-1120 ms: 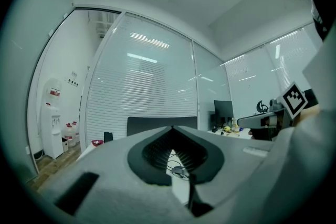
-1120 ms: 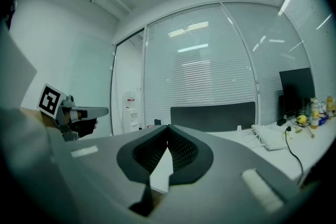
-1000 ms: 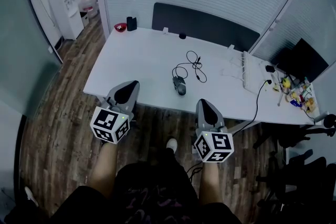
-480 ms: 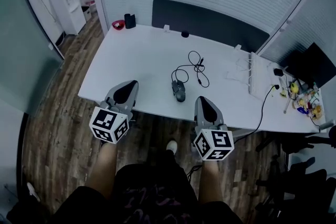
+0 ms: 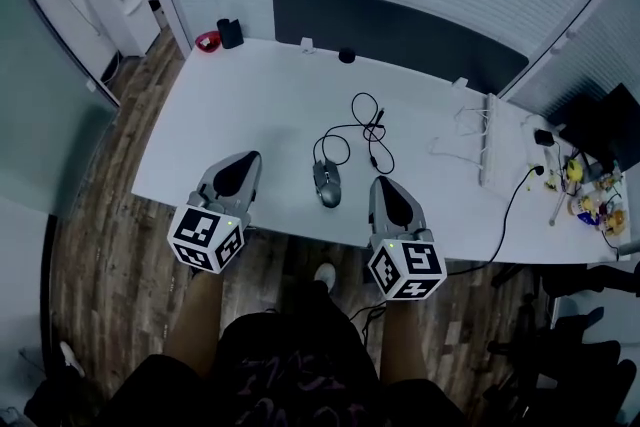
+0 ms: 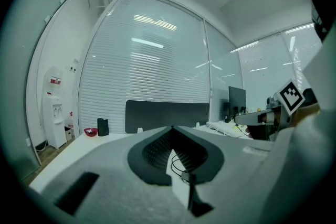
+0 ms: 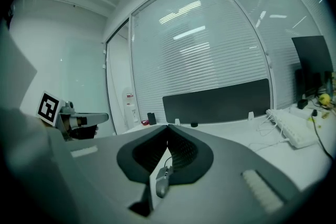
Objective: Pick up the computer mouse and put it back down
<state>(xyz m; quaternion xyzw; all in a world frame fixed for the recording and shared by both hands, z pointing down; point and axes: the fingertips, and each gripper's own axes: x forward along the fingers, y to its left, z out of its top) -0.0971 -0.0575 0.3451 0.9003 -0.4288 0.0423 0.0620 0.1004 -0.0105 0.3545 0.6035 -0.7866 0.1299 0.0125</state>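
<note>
Left gripper (image 5: 249,157) jaws together, empty, right gripper (image 5: 380,181) jaws together, empty, mouse (image 5: 326,183) on desk (image 5: 250,105), at right gripper's nine o'clock, apart.

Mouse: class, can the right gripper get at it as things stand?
Probably yes: the mouse lies on the desk just left of the right gripper, nothing between them; its shut jaws must open first.

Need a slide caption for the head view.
Left gripper and right gripper, jaws shut, hover at the white desk's near edge, wired mouse lying between them.
</note>
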